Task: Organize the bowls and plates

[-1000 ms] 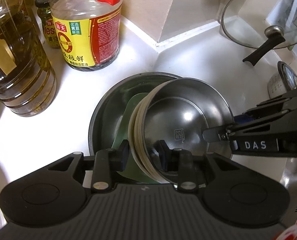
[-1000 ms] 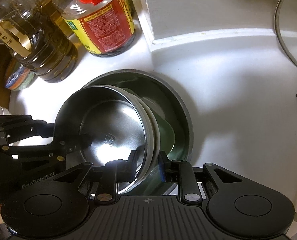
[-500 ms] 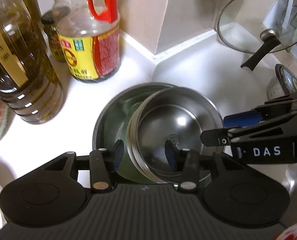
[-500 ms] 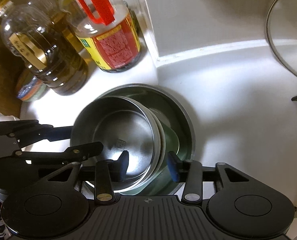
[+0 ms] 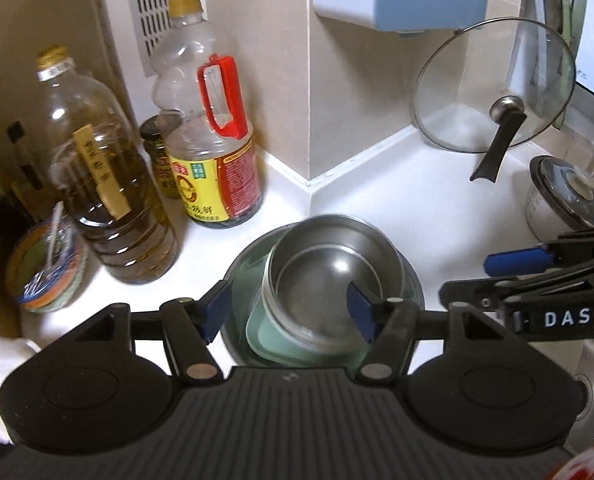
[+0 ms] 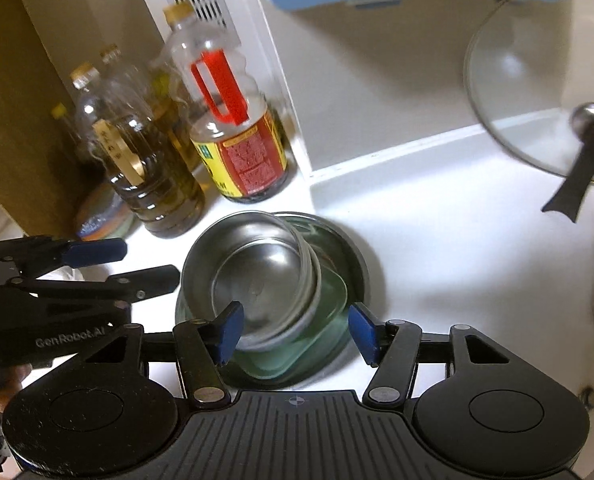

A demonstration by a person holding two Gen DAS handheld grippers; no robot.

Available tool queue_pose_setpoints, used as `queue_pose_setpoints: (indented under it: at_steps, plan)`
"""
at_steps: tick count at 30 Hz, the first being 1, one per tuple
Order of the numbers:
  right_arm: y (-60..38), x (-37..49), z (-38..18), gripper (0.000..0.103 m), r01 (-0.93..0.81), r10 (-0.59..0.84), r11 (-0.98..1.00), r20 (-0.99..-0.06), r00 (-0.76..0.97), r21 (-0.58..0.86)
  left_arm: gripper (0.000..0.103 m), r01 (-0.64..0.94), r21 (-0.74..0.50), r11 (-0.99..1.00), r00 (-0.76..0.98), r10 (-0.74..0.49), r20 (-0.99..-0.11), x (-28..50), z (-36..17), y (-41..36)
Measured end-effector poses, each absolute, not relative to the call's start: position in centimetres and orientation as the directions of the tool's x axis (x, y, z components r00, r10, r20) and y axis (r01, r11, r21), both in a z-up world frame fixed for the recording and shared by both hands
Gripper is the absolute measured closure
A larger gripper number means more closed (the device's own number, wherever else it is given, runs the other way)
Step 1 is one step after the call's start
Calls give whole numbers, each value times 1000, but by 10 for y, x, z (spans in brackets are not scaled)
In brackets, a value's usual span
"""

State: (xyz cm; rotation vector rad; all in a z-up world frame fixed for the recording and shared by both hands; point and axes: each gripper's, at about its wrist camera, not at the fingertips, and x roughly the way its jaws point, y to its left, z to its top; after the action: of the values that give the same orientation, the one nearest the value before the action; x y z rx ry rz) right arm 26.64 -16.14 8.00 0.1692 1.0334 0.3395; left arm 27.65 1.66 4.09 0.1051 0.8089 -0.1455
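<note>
Moved: both hand-held grippers have released the steel bowl (image 5: pixel 329 276) and pulled back.
Left hand-held gripper (image 5: pixel 289 312): fingers apart, empty.
Right hand-held gripper (image 6: pixel 295 330): fingers apart, empty.
Stack: steel bowl nested on green plate (image 5: pixel 285 344) in dark pan (image 6: pixel 357 264) on bench (image 5: pixel 417 204).
Around: bottles (image 5: pixel 217 168) at 10 o'clock, glass lid (image 5: pixel 493 88) at 2 o'clock.

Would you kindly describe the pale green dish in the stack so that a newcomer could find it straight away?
On the white counter, just in front of the red-handled sauce bottle, sits a wide dark bowl holding a stack. The pale green dish lies inside it, directly under the steel bowls. Its rounded-square outline and matte green colour set it apart from the round, shiny metal pieces.
</note>
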Motion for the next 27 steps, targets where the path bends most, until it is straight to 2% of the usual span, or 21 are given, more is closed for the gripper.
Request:
queue_pose_setpoints:
  at_steps: [10, 14, 19, 27]
  plan:
    - [-184, 190, 79, 43, -100, 346, 930, -754, 558, 353, 42, 144, 11, 990, 684, -91, -724, 207, 31, 15]
    - [-179, 161, 84, 43, -86, 316, 938, -730, 606, 335, 42, 149, 3, 989, 678, -100, -729, 185, 25, 17]
    - [-163, 129, 82, 43, -63, 266, 954, -738, 621, 292, 42, 146, 2, 989, 666, -96, -740, 159, 18, 27]
    - [-131, 76, 76, 43, 14, 236, 953, -772, 590, 302, 42, 169, 14, 986, 652, -101, -752, 109, 16, 50]
